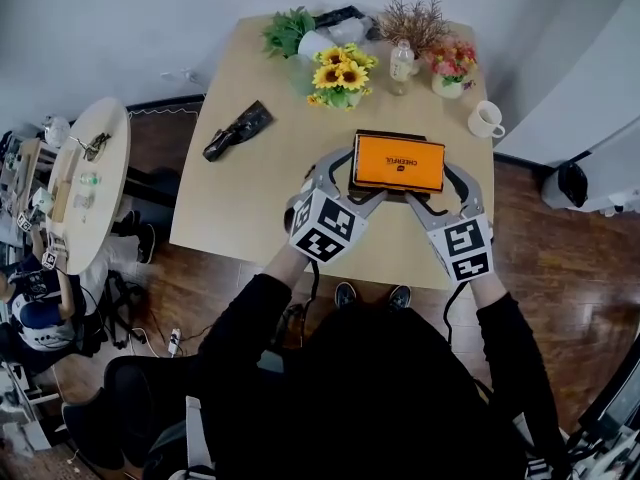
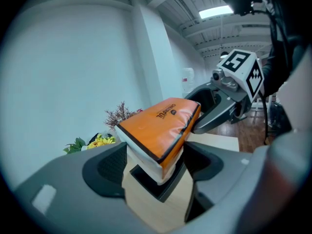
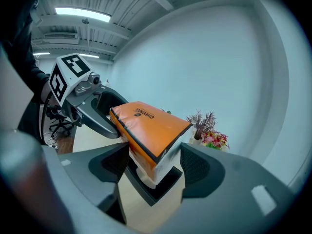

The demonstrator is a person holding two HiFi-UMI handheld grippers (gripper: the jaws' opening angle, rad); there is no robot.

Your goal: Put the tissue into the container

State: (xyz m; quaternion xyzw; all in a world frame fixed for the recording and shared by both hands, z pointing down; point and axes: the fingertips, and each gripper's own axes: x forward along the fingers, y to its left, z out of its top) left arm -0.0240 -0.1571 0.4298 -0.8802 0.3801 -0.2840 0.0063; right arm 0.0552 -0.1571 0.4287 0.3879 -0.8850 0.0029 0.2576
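An orange tissue pack (image 1: 398, 162) with white sides hangs tilted between both grippers over the near middle of the wooden table (image 1: 245, 203). My left gripper (image 1: 356, 178) is shut on the pack's left end, and my right gripper (image 1: 440, 184) is shut on its right end. In the left gripper view the pack (image 2: 158, 126) sits between the pads (image 2: 108, 168), its white lower corner dipping into a black rectangular container (image 2: 157, 191). The right gripper view shows the same: pack (image 3: 148, 128), container (image 3: 157, 193) below. The container's floor is mostly hidden by the pack.
Sunflowers (image 1: 340, 73), a small bottle (image 1: 401, 63), a pink flower pot (image 1: 452, 70) and dried twigs (image 1: 412, 18) stand at the table's far end. A white mug (image 1: 486, 120) sits far right, a dark object (image 1: 235, 131) far left. A round side table (image 1: 88, 178) stands to the left.
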